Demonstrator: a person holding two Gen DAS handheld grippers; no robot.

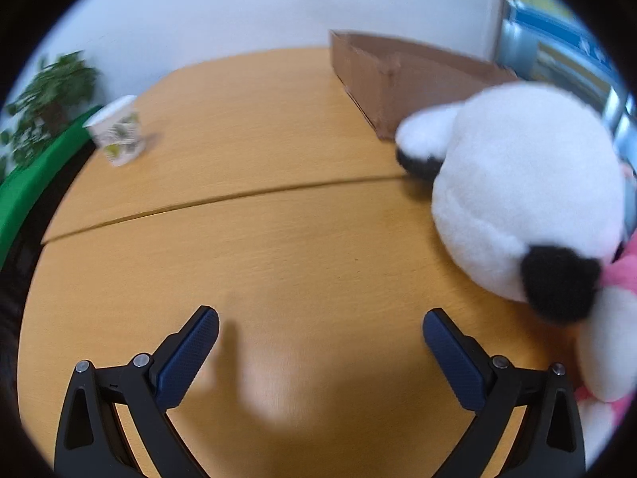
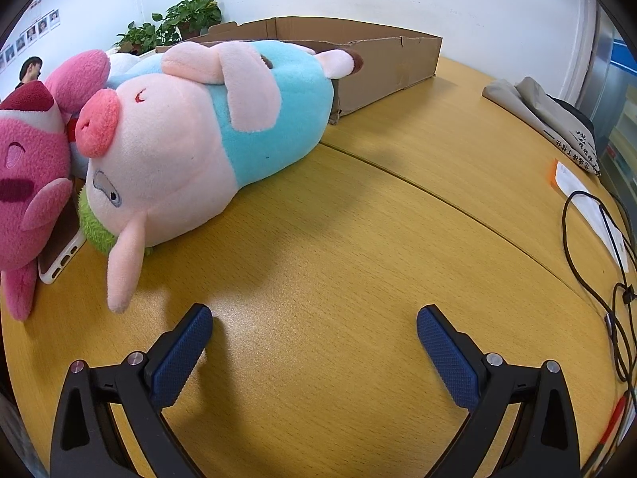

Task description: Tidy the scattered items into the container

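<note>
The right gripper point(image 2: 314, 328) hangs over bare wooden table point(image 2: 358, 239), fingers spread wide and empty; the left gripper point(image 1: 320, 330) is likewise apart, holding nothing. Just ahead lies the pink pig plush point(image 2: 191, 139) on its side, its feet against the cardboard box point(image 2: 390, 67). I'd say the reach is starting: swing left, pinch the pig.

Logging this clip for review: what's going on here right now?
A person holds two grippers over a wooden table. Both the left gripper and right gripper are open and empty. The pig plush, a white plush and a pink plush lie outside the cardboard box.
</note>
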